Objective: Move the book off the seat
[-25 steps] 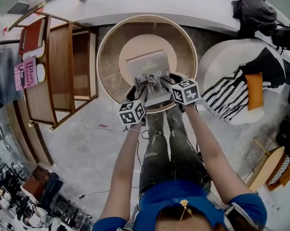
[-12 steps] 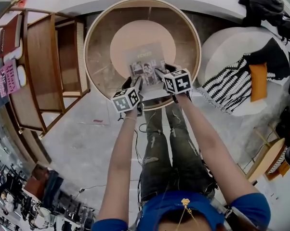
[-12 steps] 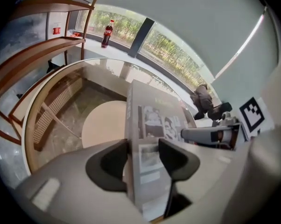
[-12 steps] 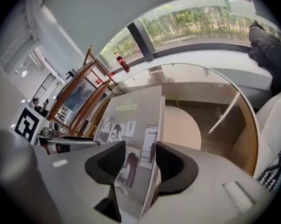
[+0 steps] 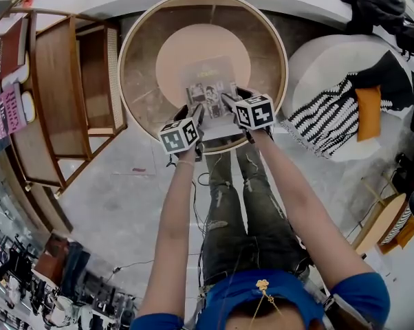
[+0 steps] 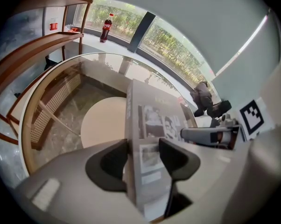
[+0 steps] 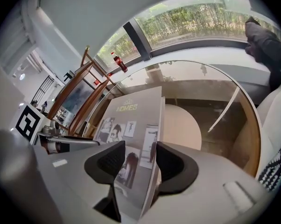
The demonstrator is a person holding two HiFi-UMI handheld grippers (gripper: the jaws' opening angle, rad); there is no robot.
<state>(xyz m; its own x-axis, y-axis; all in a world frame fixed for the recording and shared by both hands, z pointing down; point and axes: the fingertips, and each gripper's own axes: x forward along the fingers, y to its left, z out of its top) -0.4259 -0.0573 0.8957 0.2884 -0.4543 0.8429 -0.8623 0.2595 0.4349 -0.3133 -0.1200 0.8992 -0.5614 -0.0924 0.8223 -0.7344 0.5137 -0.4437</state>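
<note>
On the left gripper (image 6: 144,149), jaws spread wide and not clamped; between them the near left corner of the book (image 6: 154,113); spine edge close against the jaw at the view's left, the other jaw out over the printed cover; no plain squeeze from either pad.

On the right gripper (image 7: 141,148), jaws equally wide and just now opening further; between them the book's near right corner, cover facing one jaw, page edge just beside the other; no pinch there either.

From the head view, left gripper (image 5: 195,117) and right gripper (image 5: 229,104) side by side at the book's near edge, one at each corner, both pointing steeply down and away from the person; book (image 5: 208,81) cover up, over the near half of the pale round seat (image 5: 179,50), inside the chair's wooden hoop (image 5: 121,60); near end of the book reaching towards the front of that hoop, far end near the middle of the seat.

Cannot tell whether lying flat on the seat or tipped up a little at the near end.
</note>
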